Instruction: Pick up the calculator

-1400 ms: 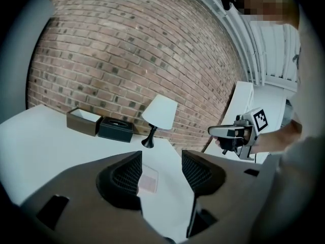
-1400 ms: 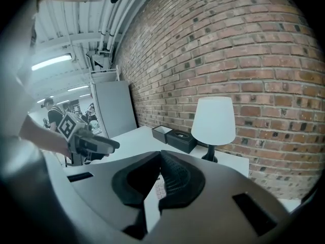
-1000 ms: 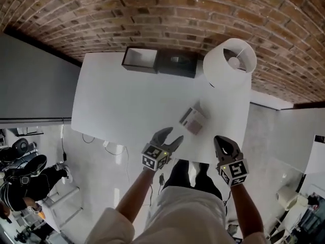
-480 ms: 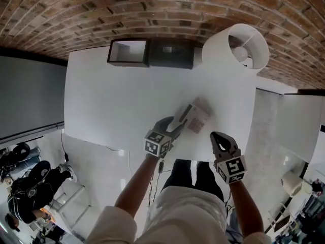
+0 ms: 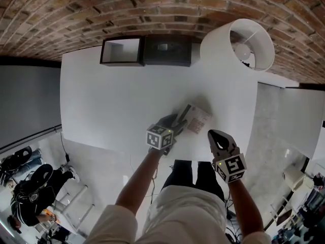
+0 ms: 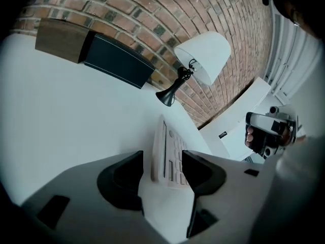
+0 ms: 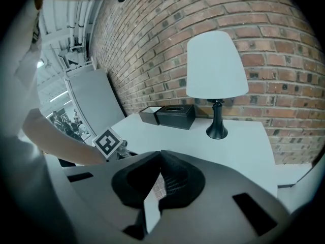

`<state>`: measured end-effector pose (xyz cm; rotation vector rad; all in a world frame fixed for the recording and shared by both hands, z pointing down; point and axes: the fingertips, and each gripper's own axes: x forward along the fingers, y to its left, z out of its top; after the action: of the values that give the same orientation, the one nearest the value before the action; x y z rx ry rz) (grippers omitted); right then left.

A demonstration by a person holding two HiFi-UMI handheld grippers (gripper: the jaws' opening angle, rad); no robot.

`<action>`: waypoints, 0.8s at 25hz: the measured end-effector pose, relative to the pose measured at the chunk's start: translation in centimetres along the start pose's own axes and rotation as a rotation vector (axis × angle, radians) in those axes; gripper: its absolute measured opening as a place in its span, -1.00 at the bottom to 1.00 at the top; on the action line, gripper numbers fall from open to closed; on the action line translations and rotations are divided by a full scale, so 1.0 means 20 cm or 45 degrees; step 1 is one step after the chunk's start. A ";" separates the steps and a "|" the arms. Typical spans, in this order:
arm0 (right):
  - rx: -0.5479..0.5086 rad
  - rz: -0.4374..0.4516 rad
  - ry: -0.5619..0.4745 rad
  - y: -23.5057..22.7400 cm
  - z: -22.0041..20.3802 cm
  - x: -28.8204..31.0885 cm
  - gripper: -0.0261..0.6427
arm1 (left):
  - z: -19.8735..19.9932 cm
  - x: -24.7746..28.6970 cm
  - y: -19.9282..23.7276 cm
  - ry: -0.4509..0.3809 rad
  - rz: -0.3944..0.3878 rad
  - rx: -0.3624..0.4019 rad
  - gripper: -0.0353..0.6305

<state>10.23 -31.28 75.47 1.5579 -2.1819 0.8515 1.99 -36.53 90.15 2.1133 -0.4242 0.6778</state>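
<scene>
Grasping step: the left claw (image 6: 162,160) is open, one jaw on either side of the near end of the calculator (image 6: 170,154), apparently not yet pressing on it.
Calculator place: on the white tabletop (image 5: 111,95), near its front edge, right of centre.
Right claw (image 7: 160,159): jaws together, holding nothing, just off the front edge.
Next move: likely squeezing the left jaws shut, then lifting.

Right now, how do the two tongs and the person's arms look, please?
The left tongs and the right tongs each have a grey body with curved black tips and ribbed pads. Each carries a white cube printed with black square markers. The person wears light cream sleeves that leave the forearms bare.
</scene>
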 end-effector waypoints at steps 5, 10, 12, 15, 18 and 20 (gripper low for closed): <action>0.002 0.011 0.005 0.01 -0.01 0.02 -0.89 | -0.05 0.06 0.02 0.030 -0.045 -0.045 -0.16; 0.008 0.004 0.013 0.01 -0.04 0.02 -0.89 | -0.05 0.10 0.01 0.117 -0.071 -0.052 -0.37; 0.007 -0.003 0.015 0.00 -0.04 0.02 -0.89 | -0.06 0.12 0.00 0.145 -0.113 -0.102 -0.48; 0.008 -0.015 0.015 0.00 -0.03 0.02 -0.89 | -0.07 0.12 -0.01 0.149 -0.176 -0.164 -0.55; 0.009 -0.029 0.004 -0.01 -0.01 0.01 -0.89 | -0.07 0.10 -0.01 0.133 -0.215 -0.204 -0.59; 0.005 -0.036 0.001 -0.02 0.01 0.00 -0.89 | -0.07 0.09 -0.02 0.114 -0.234 -0.243 -0.60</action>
<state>10.59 -31.50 75.38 1.5865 -2.1537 0.8475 3.27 -35.29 91.60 1.9062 -0.2319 0.5977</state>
